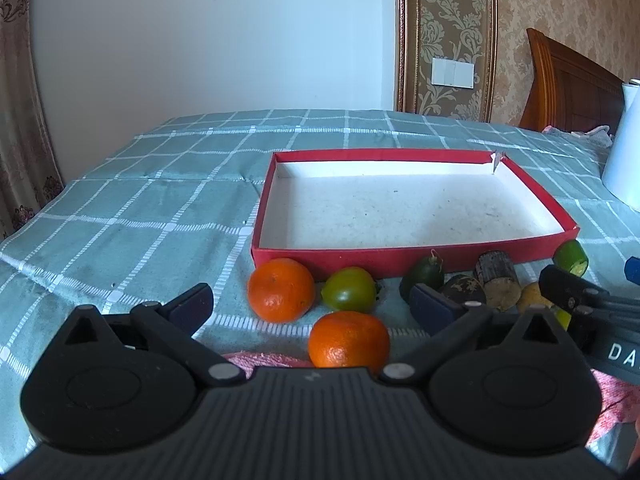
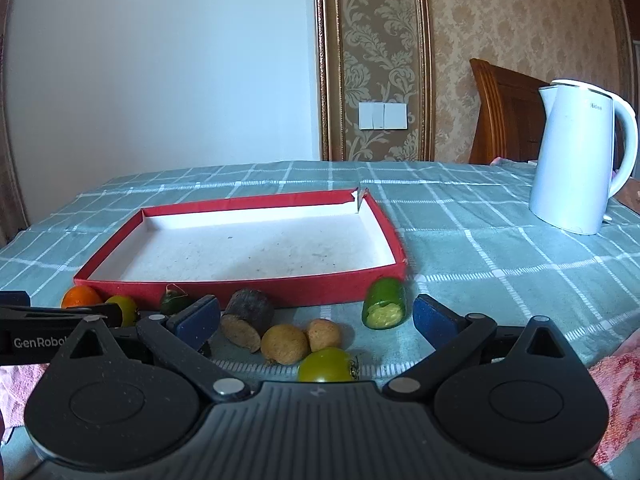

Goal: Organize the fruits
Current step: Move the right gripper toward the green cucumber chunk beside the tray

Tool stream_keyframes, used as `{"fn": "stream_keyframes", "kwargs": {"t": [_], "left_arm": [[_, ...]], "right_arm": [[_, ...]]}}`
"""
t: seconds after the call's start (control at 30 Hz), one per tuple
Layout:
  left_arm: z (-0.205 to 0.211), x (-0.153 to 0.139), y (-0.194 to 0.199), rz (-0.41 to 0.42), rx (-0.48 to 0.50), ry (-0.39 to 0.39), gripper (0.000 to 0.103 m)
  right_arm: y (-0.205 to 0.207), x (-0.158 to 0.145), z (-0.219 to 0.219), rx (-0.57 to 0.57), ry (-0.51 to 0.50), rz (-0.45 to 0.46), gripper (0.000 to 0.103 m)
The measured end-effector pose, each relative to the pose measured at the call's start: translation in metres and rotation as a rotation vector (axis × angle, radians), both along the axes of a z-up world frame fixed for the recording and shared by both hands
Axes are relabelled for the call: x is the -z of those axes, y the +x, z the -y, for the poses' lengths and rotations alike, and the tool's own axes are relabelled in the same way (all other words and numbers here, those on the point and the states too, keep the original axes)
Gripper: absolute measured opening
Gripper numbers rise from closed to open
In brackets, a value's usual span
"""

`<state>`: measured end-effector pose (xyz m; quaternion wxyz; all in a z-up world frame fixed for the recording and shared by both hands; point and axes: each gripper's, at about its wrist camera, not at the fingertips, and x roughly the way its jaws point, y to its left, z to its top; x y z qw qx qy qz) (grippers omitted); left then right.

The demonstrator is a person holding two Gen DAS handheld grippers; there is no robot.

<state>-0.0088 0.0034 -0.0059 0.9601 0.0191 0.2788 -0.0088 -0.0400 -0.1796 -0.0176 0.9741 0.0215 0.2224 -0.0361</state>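
An empty red box lid (image 1: 400, 258) (image 2: 248, 290) lies on the checked cloth. Along its near wall sit the fruits. In the left wrist view an orange (image 1: 281, 290), a green tomato (image 1: 349, 289) and a second orange (image 1: 348, 340) lie between the wide-open fingers of my left gripper (image 1: 310, 304), untouched. In the right wrist view a dark cut stub (image 2: 247, 319), two yellowish round fruits (image 2: 285, 344) (image 2: 324, 334), a green tomato (image 2: 326, 366) and a cut green piece (image 2: 385, 308) lie ahead of my open right gripper (image 2: 316, 316), which holds nothing.
A white electric kettle (image 2: 580, 160) stands at the back right on the cloth. Pink towel (image 2: 616, 396) shows at the near edges. A wooden headboard (image 2: 504, 112) and a papered wall lie behind. The other gripper's arm (image 2: 48, 332) crosses the left edge.
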Motion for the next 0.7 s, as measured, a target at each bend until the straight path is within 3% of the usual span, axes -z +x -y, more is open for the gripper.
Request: {"fn": "stream_keyframes", "kwargs": {"t": [0.53,0.7], "left_arm": [[0.0009,0.0020,-0.0011,0.000,0.004,0.012,0.103],[0.0000,0.0025,0.0004,-0.002,0.001,0.017,0.103]], "right_arm": [[-0.0060,-0.0032,0.0073,-0.027,0.047,0.022,0.103],[-0.0043,0.0001,0.0043,-0.043,0.003,0.000,0.103]]}}
